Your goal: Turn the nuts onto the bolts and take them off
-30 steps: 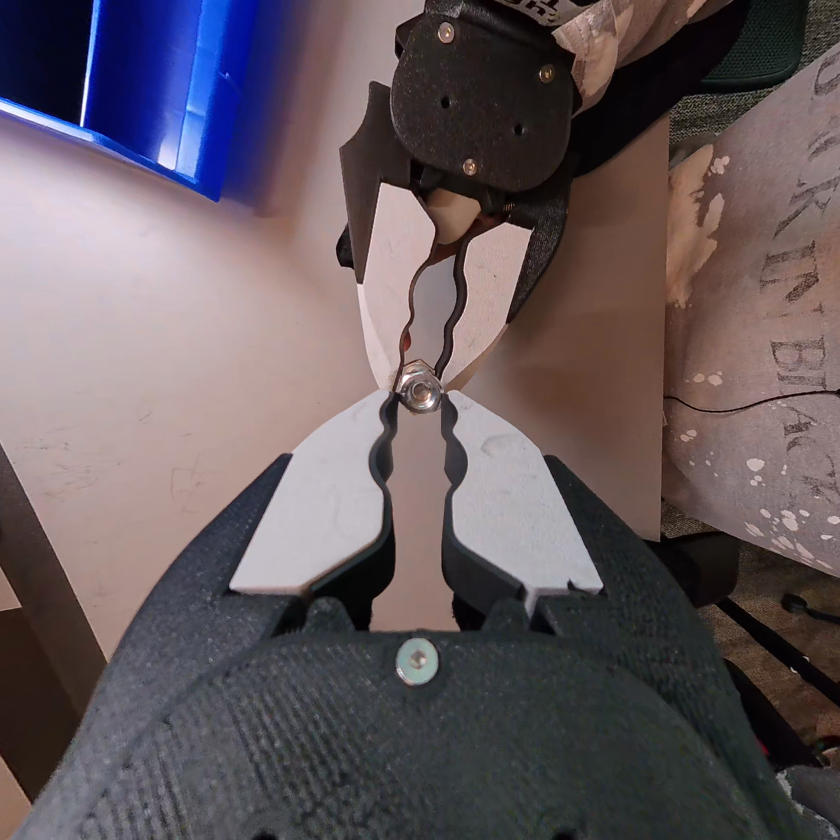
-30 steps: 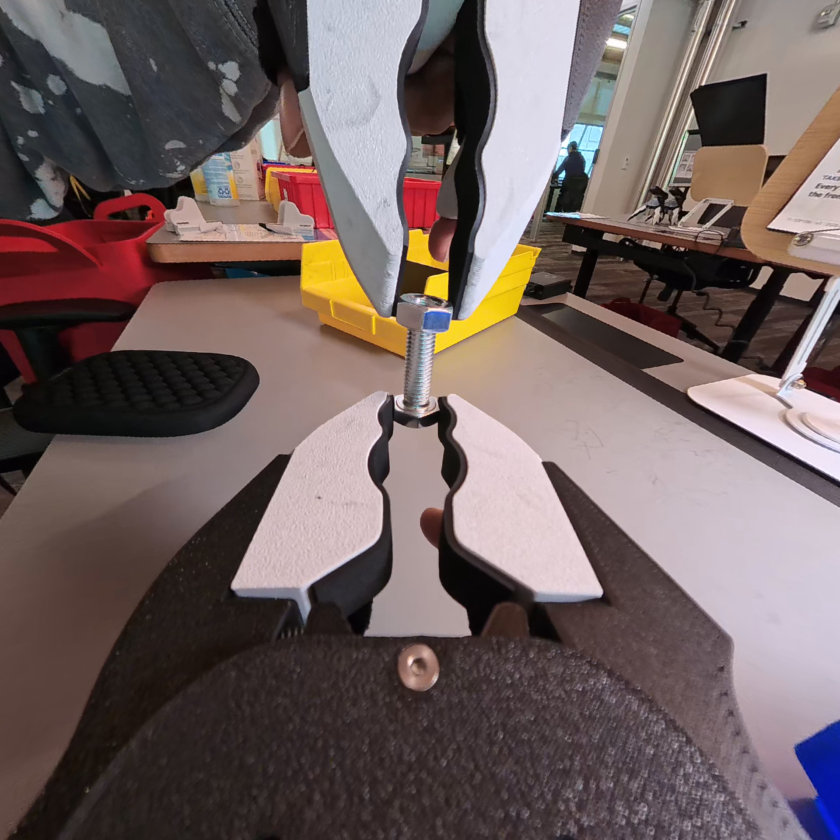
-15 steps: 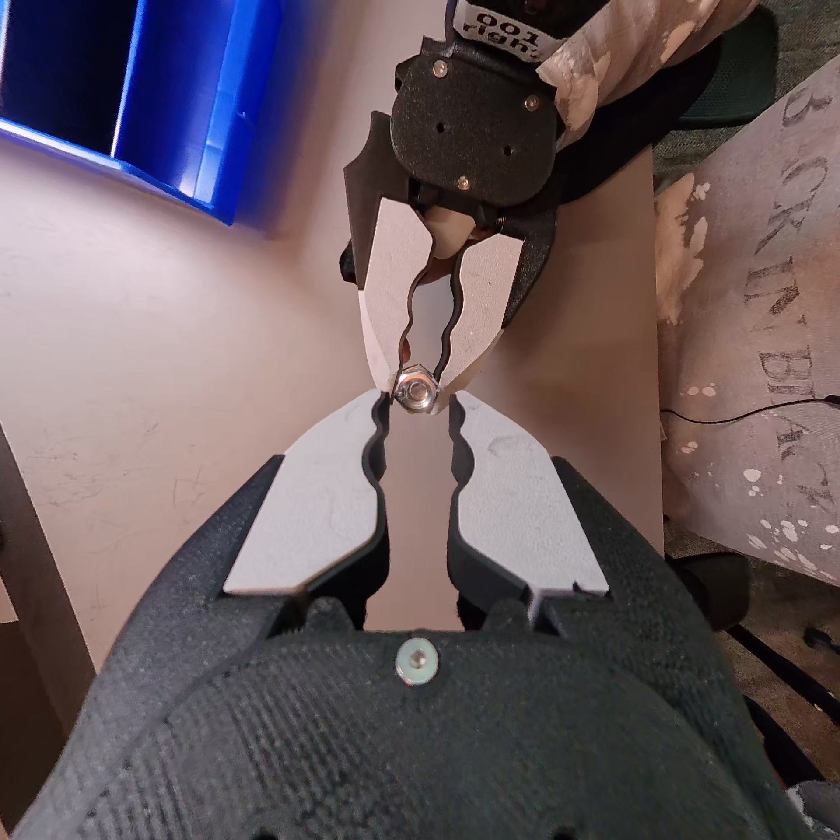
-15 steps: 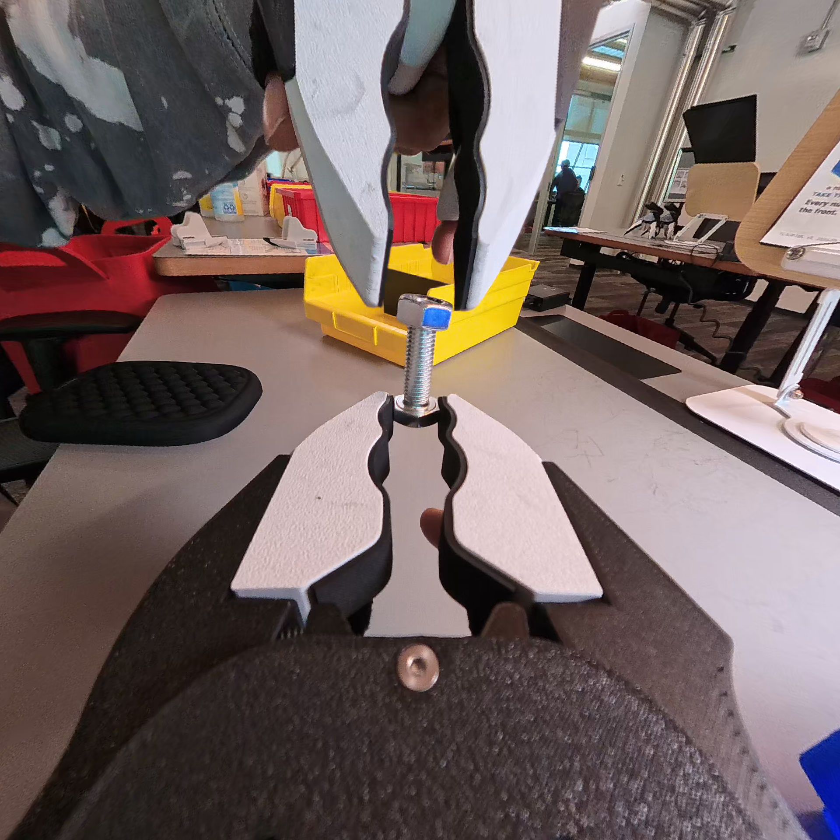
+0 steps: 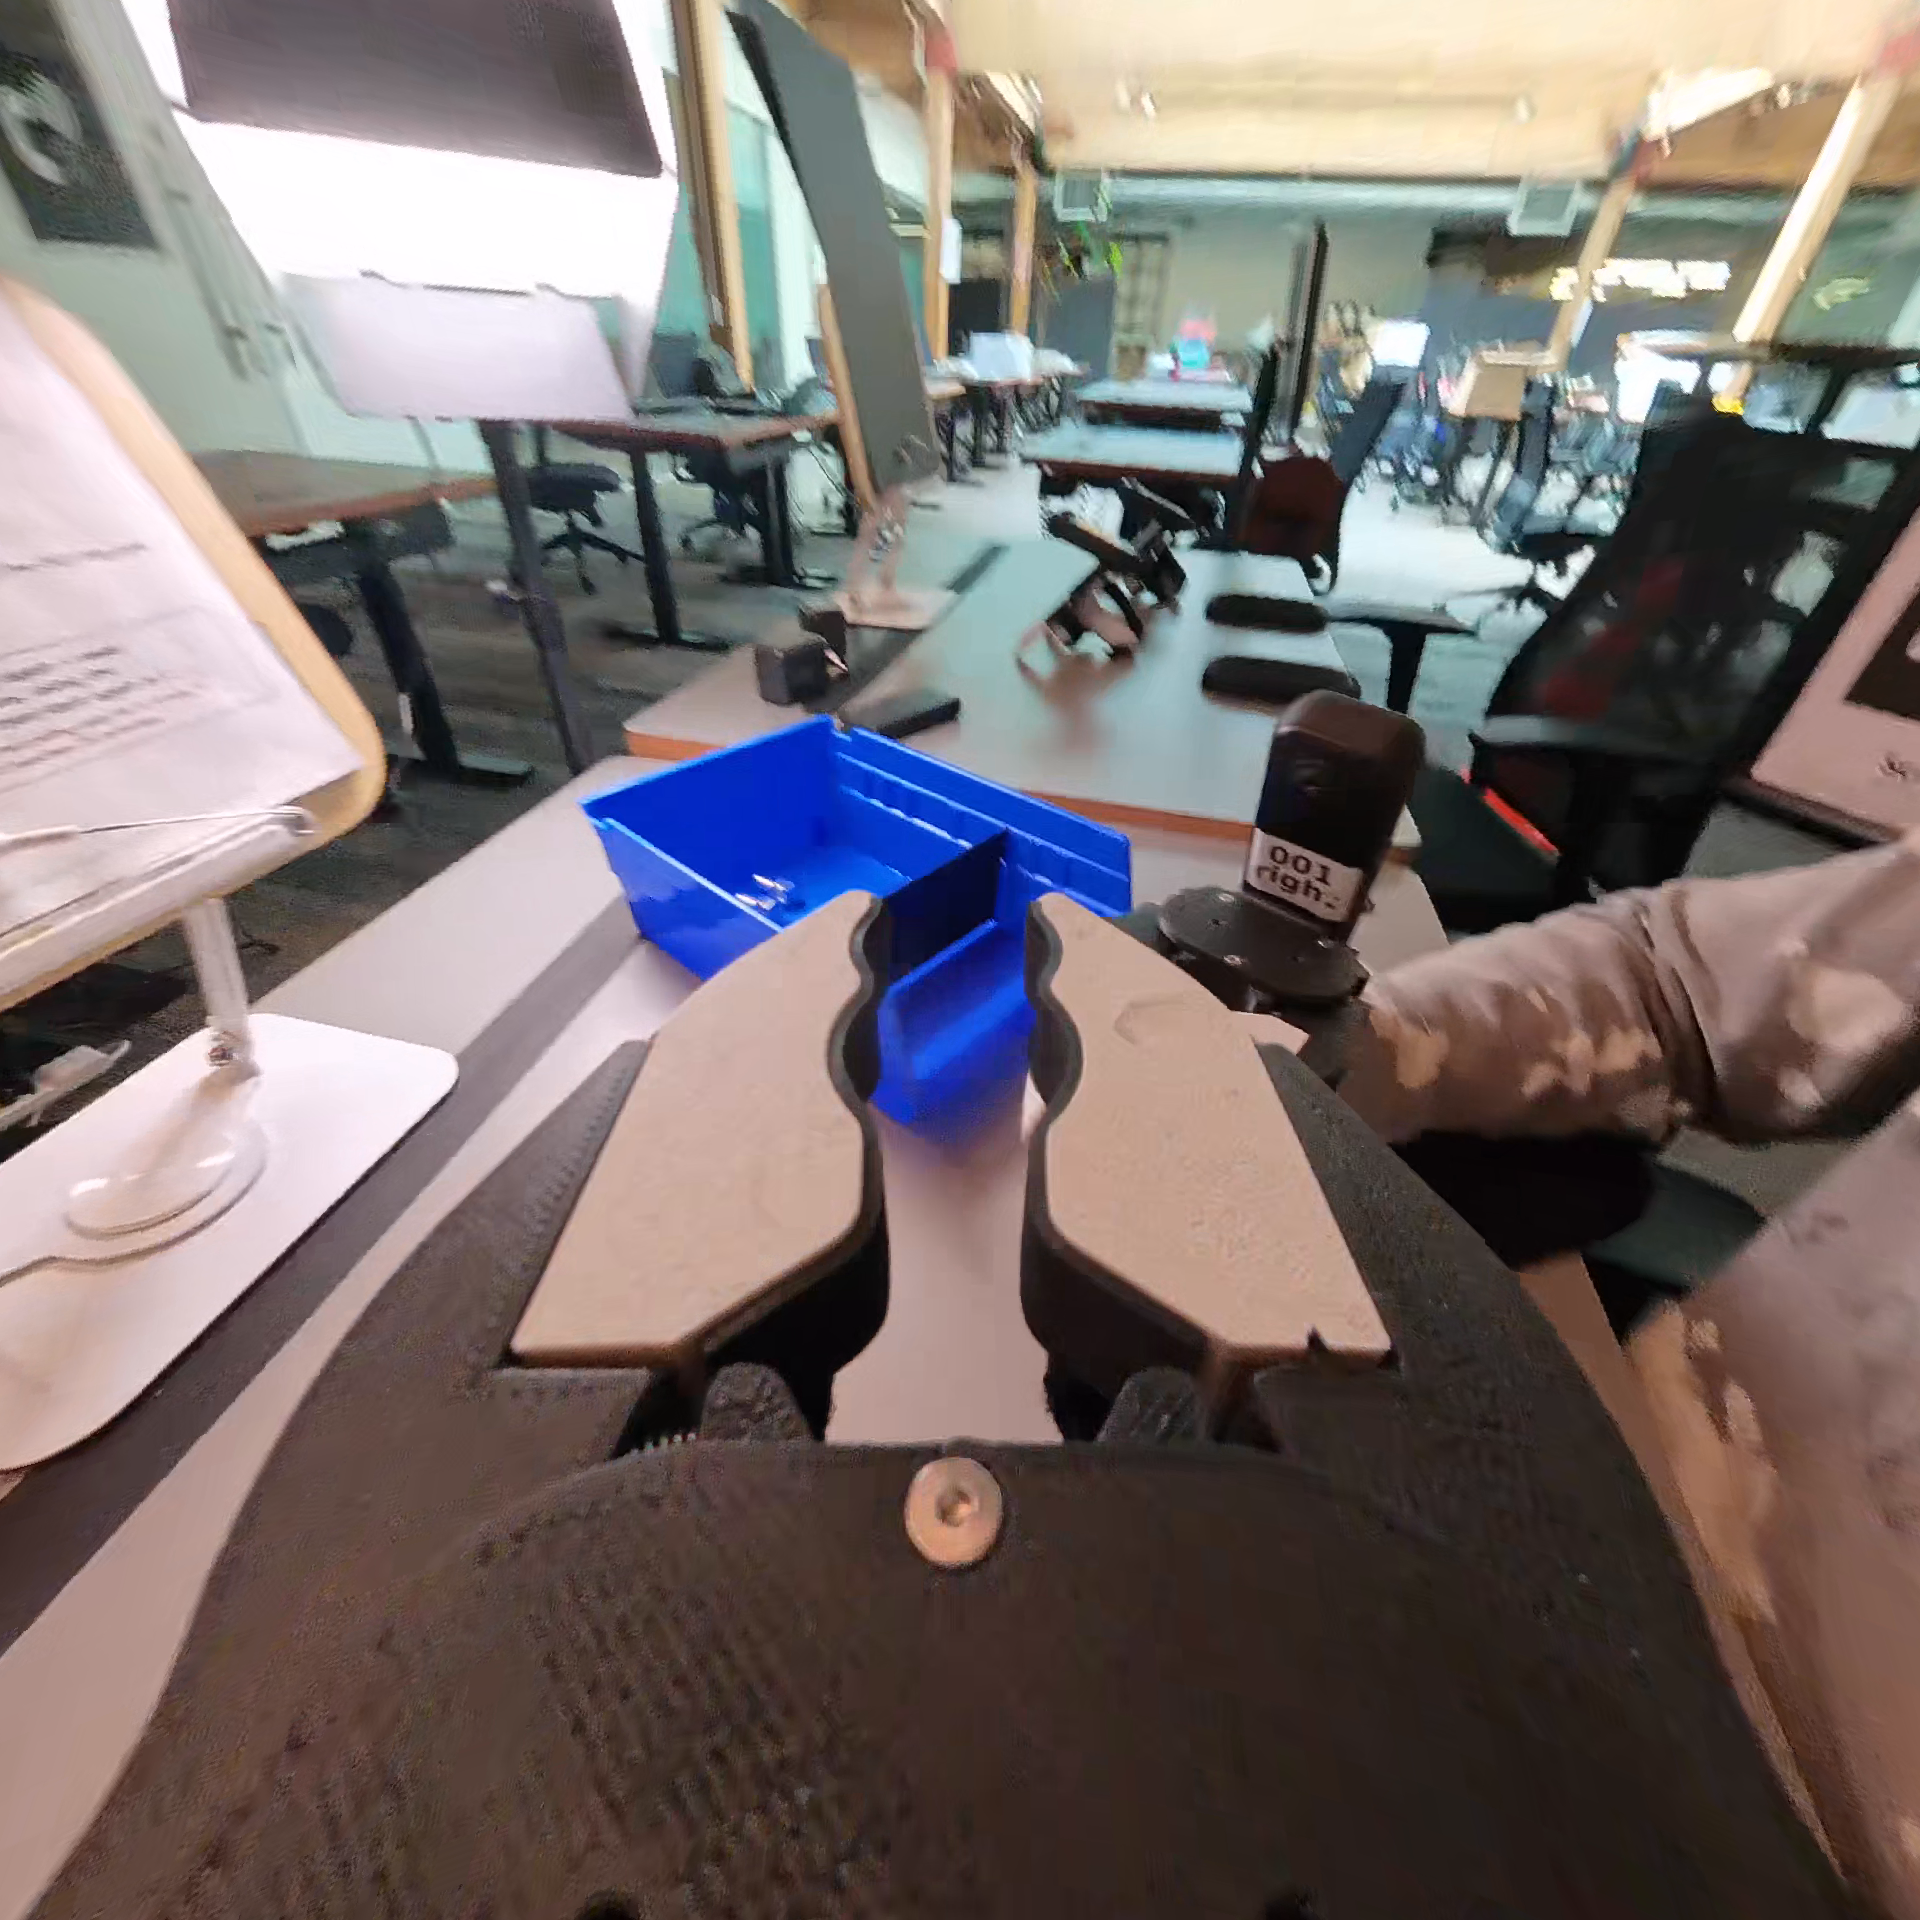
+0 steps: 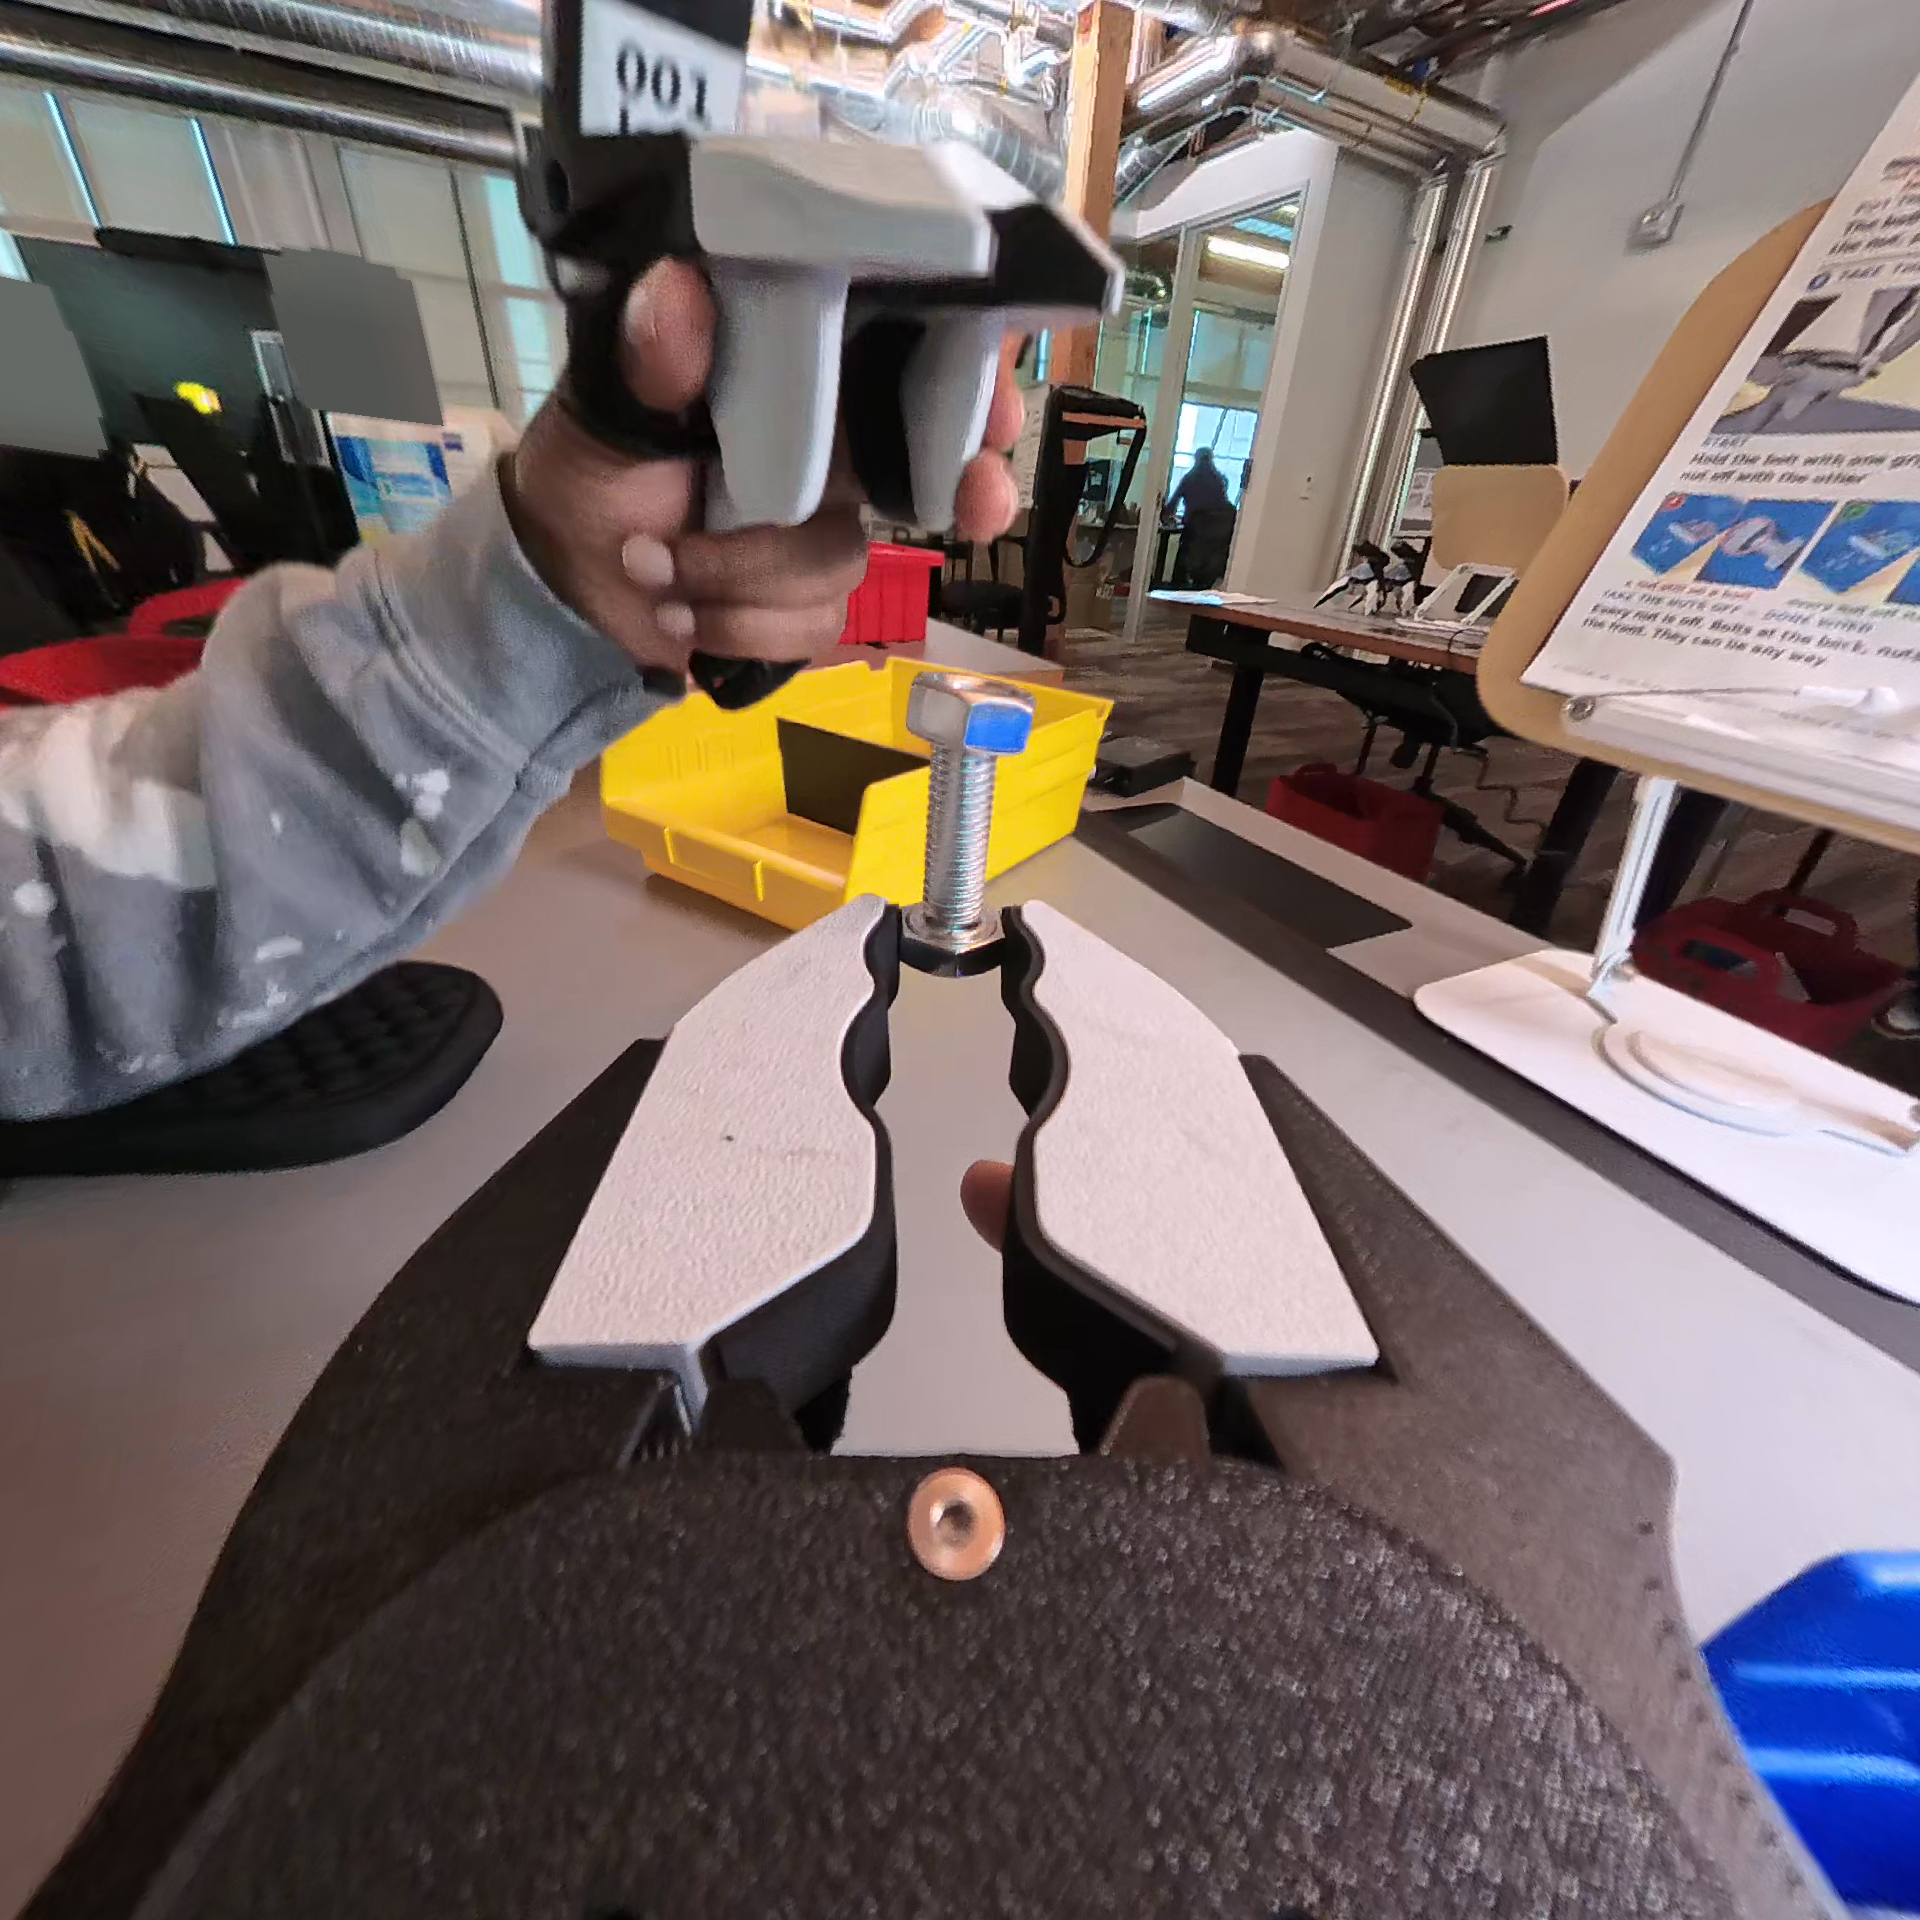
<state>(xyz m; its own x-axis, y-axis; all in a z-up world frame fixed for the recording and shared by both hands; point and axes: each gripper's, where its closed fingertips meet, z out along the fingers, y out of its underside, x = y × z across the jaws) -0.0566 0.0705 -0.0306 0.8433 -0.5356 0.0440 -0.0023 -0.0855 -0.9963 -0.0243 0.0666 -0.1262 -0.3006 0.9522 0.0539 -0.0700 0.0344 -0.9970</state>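
In the right wrist view my right gripper (image 6: 951, 935) is shut on a steel nut (image 6: 951, 943) at its fingertips. A silver bolt (image 6: 961, 821) stands upright out of the nut, with its hex head (image 6: 971, 712) free on top. My left gripper (image 6: 1049, 260) is held by a hand above and to the left of the bolt, apart from it and blurred. In the left wrist view my left gripper (image 5: 951, 920) is open and empty, pointing at a blue bin (image 5: 727, 831). The right gripper's body (image 5: 1262, 935) shows to its right.
A yellow bin (image 6: 727, 821) sits on the grey table (image 6: 520, 956) behind the bolt. A black wrist rest (image 6: 343, 1060) lies at the left. A white document stand (image 6: 1662, 1039) is at the right. The blue bin's corner (image 6: 1829, 1725) shows at the lower right.
My left gripper has let go of the bolt head, lifted off and swung level, so it now faces the blue bin. My right gripper keeps the nut with the bolt upright.
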